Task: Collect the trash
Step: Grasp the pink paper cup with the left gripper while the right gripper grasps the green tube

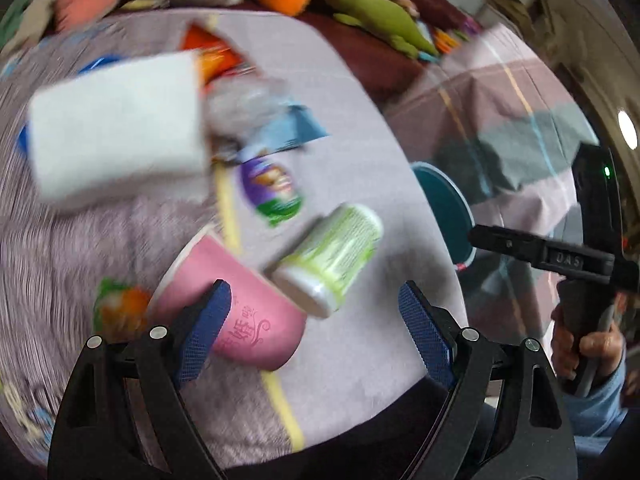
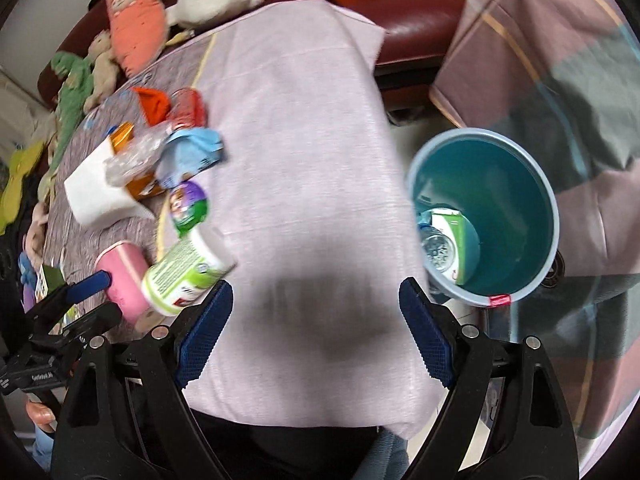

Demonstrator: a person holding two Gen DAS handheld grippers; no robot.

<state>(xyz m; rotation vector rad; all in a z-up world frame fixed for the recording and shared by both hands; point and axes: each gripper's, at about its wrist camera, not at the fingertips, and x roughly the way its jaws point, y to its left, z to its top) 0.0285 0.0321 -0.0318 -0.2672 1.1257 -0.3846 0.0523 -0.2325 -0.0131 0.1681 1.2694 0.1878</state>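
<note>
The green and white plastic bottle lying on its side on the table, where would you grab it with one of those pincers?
Grip the green and white plastic bottle across the middle of its round body, coming down from above. It lies flat, so its curved sides are exposed. The pink paper cup lies close by its white end, so mid-body looks clearer. The left gripper is open and nearest.

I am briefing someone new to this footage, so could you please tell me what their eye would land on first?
Probably the heap of trash on the lilac cloth: a pink cup lying beside a green-labelled bottle, with a white box behind them. Next, the teal bucket on the floor to the right, with some rubbish already inside. Bright plush toys line the sofa behind.
</note>
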